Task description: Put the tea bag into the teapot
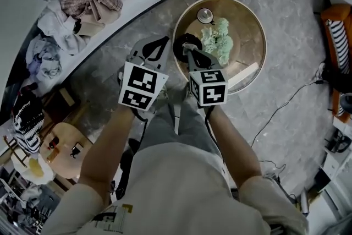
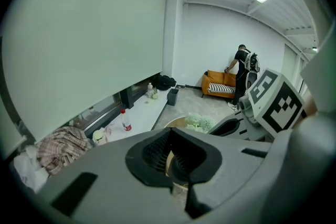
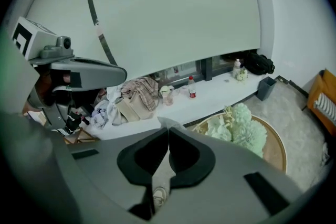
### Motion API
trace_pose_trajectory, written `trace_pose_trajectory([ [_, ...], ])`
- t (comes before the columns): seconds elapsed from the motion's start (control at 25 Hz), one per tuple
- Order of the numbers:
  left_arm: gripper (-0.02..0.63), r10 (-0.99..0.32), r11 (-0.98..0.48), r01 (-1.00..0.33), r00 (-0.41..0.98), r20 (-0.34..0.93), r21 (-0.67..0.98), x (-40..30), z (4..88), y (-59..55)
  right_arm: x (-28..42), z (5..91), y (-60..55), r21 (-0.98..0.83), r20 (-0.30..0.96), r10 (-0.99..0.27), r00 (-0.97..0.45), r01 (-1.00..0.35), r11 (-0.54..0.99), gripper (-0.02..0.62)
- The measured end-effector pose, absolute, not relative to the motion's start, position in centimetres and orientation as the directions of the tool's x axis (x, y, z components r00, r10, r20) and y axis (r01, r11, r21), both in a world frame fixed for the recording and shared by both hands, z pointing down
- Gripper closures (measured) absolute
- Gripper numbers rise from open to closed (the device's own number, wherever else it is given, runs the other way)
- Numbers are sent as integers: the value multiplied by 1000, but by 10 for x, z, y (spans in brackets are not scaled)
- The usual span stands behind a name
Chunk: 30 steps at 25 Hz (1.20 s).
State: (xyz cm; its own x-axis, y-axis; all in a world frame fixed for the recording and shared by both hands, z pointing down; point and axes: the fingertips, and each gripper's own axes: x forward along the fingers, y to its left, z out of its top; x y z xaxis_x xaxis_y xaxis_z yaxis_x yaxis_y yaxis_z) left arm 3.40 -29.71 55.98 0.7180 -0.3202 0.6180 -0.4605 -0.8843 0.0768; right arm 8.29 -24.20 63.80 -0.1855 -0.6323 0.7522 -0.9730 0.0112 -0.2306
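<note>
Plainly, the tea bag [image 3: 166, 124] is a thin pale slip pinched in the right gripper [image 3: 168, 136]. The jaws are pressed together on it. One pointed corner pokes out just past the jaw tips, and a strip of it runs back down the seam between them.

From above, those jaw tips sit over the near edge of a dark round teapot [image 1: 183, 43]. It stands on the round wooden counter [image 1: 250, 19]. Just beyond the jaws and slightly to their right is a bunch of pale green flowers [image 1: 217, 38].

The left gripper [image 2: 169, 157] is held beside the right one. Its ridged jaws stand a little apart with nothing between them, and the counter's rim shows through the gap.

Well past both pairs of jaws runs a white window ledge [image 3: 220, 93], with a heap of clothes [image 3: 134, 94] and a red-capped bottle [image 3: 192, 87] on it. Far off, a person [image 2: 241, 68] stands at an orange sofa [image 2: 219, 86].
</note>
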Motion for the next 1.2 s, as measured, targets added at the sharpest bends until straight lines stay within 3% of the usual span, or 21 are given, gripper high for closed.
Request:
trace_pose_trajectory([
  [0.6, 598, -235, -879, -453, 680, 695, 146, 34, 641, -283, 93, 749, -230, -216, 848, -521, -96, -961, -174, 584],
  [1.2, 598, -200, -871, -457, 665, 720, 180, 34, 668, -274, 95, 793, -233, -204, 896, -429, -117, -965, -163, 583],
])
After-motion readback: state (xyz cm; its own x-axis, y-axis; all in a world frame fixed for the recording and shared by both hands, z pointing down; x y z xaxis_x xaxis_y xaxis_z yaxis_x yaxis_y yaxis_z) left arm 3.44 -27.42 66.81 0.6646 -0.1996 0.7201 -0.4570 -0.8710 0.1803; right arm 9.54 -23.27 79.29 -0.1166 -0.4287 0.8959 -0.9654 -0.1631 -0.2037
